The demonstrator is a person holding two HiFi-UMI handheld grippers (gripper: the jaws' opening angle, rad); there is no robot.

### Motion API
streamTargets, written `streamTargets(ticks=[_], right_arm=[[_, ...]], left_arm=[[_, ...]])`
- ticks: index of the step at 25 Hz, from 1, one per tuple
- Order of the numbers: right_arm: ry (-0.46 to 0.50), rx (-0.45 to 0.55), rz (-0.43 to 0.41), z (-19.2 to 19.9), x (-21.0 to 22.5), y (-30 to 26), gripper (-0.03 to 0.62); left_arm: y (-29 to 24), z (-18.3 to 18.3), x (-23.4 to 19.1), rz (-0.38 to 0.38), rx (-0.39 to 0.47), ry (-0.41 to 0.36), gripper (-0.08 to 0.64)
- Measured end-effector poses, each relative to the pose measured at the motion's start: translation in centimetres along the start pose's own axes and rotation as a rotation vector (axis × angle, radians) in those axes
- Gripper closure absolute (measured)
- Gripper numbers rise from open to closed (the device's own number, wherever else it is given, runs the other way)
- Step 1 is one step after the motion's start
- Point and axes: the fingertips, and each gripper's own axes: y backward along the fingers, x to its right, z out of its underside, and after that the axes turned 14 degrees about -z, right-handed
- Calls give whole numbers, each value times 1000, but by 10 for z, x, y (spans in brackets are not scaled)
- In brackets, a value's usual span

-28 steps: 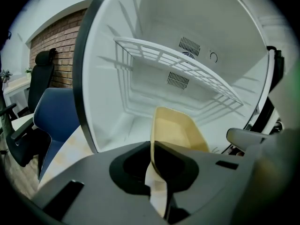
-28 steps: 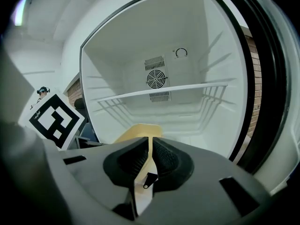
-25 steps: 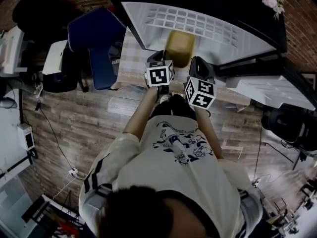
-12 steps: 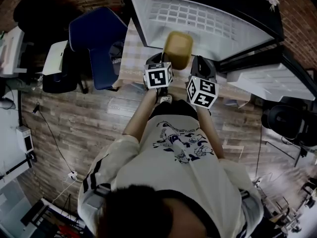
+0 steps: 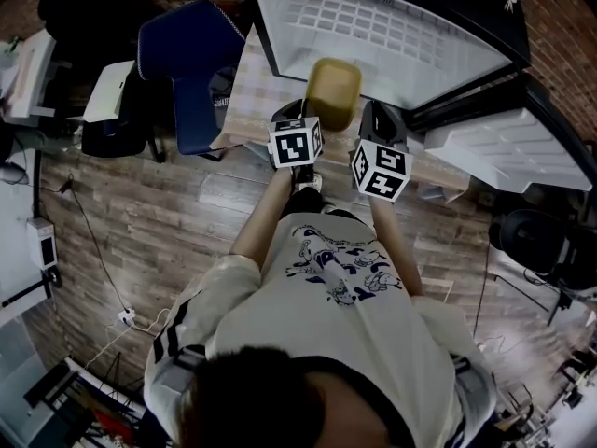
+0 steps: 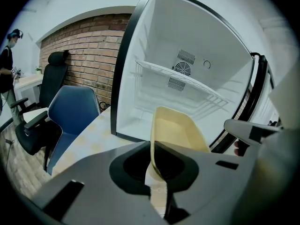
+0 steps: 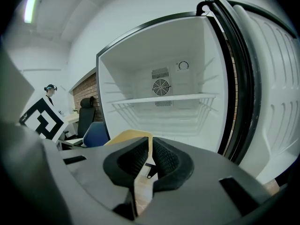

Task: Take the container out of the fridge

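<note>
Firstly, white open fridge: both gripper views show a fan grille and a dial on its back wall; the head view shows only its wire shelf.
Blue plastic chair: left of the fridge.
Tan plastic container: over the checked tabletop, farther out of the fridge than a second ago.
Left gripper: clamped on the container's rim.
Right gripper: clamped on the opposite rim.

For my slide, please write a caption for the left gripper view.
Left tongs shut on the rim of the yellow container, held in front of the open fridge.
</note>
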Motion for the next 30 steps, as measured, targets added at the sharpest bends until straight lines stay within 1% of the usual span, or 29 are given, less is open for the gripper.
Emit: streamTargets(ticks=[16,24,30], right_arm=[[7,-7,-61,21,-10,43,546],[23,-6,-83,26,-15,53,546],[16,-7,-90,28,-15,58,546]], left_arm=[[46,43,2,-61,2,54,526],[59,55,3,-78,5,74,526],[67,60,3,-87,6,81,526]])
